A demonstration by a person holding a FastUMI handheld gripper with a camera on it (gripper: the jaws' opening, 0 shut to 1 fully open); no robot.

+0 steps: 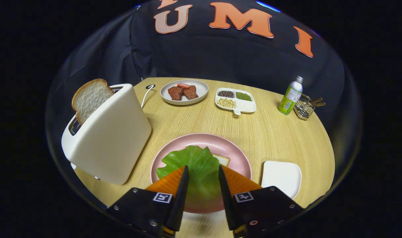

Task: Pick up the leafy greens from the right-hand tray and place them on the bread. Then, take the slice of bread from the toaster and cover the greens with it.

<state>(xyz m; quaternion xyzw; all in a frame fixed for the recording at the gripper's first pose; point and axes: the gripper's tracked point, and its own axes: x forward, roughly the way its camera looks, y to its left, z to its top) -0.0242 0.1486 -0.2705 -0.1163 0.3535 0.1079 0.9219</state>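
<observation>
Cream-white plastic on the left: the toaster (110, 132) stands on the desk (280, 132) with a slice of bread (88, 97) poking up from its slot. Right of it, the leafy greens (194, 165) lie on the bread (222, 160) on the pink plate (234, 148). The gripper (202, 172) hovers over them, fingers spread and holding nothing. Further right sits the white tray (282, 177). I'd swing left and pinch the slice high, squarely across its faces.
</observation>
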